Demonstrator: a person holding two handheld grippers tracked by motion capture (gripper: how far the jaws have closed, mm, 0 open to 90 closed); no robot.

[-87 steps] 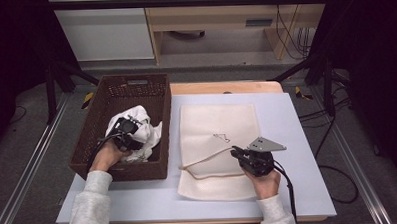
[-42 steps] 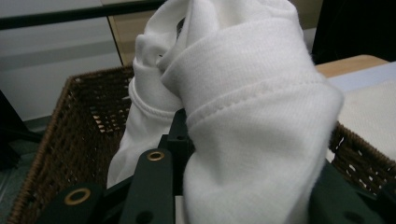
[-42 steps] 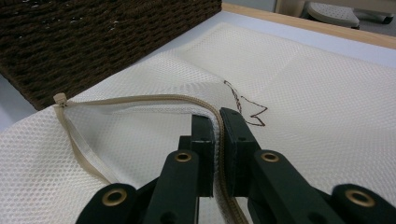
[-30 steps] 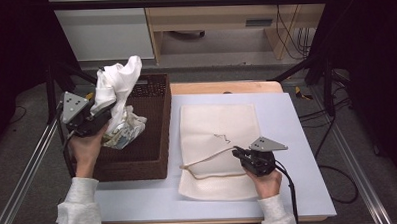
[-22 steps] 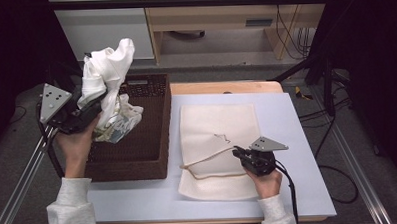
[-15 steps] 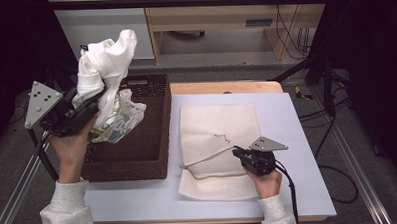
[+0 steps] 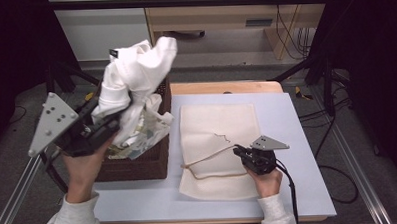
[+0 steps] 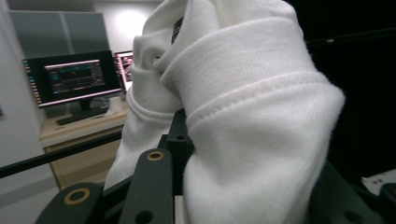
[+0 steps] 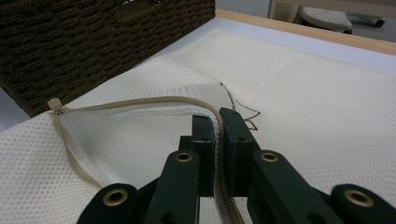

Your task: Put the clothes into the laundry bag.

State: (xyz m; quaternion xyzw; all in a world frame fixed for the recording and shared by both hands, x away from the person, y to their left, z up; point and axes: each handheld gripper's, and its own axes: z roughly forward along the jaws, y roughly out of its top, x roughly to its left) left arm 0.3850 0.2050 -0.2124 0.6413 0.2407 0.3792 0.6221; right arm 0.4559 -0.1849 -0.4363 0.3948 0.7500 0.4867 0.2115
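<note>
High view: the left gripper [image 7: 104, 126], raised at 9 o'clock above the basket [image 7: 138, 164], has its jaws clamped on a bunched white garment [image 7: 135, 69]; the cloth stands up and over the gripper. In the left gripper view the garment [image 8: 243, 107] wraps thickly between the jaws. The right gripper [image 7: 240, 153], at 5 o'clock on the table [image 7: 297, 118], pinches the zipper edge of the mesh bag [image 7: 219, 126], jaws nearly together on the fabric; the right gripper view shows the bag [image 9: 303, 93] mouth held slightly agape along the zipper [image 9: 140, 100].

Risks, as judged: the opening looks narrow against so bulky a bundle, so the garment may snag on the zipper or push the bag flat. The one-point hold on the edge could slip if the bag is tugged. A trailing fold could drag the second cloth [image 7: 142, 134] from the basket.

Count: two grippers, one basket, one bag, one garment held, at least one more cloth in the basket.
</note>
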